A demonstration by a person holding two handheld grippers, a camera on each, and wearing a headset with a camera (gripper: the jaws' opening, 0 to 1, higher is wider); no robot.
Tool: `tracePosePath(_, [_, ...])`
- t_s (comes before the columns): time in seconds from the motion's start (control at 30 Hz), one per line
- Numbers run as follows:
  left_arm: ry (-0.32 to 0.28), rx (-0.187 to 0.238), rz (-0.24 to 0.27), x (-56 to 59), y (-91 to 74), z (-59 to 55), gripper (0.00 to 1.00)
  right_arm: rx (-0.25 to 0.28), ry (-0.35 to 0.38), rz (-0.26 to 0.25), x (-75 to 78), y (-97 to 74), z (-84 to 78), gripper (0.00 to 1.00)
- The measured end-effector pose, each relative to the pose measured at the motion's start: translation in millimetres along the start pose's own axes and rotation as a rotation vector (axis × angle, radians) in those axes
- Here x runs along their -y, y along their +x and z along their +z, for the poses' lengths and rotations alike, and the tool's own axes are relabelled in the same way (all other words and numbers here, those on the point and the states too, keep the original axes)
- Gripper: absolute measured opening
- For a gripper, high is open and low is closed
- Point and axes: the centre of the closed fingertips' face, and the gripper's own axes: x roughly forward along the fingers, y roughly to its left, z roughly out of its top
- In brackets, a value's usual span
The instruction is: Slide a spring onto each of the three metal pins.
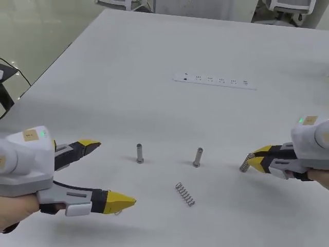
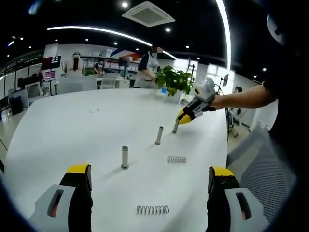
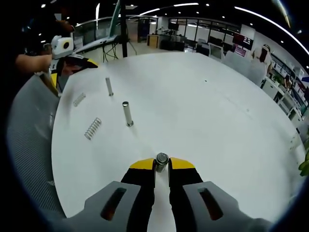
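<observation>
Metal pins: three; left pin (image 1: 139,153) and right pin (image 1: 198,157) upright on the white table (image 1: 154,108), apart; third pin (image 3: 161,160) in right gripper (image 3: 162,169).
Springs: two loose; middle spring (image 1: 185,194) lies before the upright pins, near spring (image 2: 152,209) between the tips of left gripper (image 1: 105,172); coils seem to sleeve third pin.
Claws: left gripper wide open, empty; right gripper closed on third pin.
</observation>
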Motion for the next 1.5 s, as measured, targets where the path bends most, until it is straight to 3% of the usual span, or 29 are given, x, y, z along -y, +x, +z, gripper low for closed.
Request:
tracePosePath(0.53, [0.000, -0.003, -0.013, 4.7, 1.8, -0.6, 0.98, -0.016, 0.011, 0.014, -0.5, -0.1, -2.4, 0.09])
tracePosePath(0.87, [-0.007, 0.004, -0.010, 4.2, 1.8, 0.4, 0.98, -0.010, 0.020, -0.007, 3.1, -0.7, -2.1, 0.19])
tracePosePath(1.03, [-0.011, 0.005, -0.008, 3.6, 2.1, 0.5, 0.98, 0.031, 0.060, -0.021, 6.2, -5.9, 4.0, 0.21])
tracePosePath(1.5, [-0.015, 0.013, -0.004, 3.7, 1.2, 1.5, 0.98, 0.091, 0.096, -0.029, -8.8, -20.1, 7.6, 0.23])
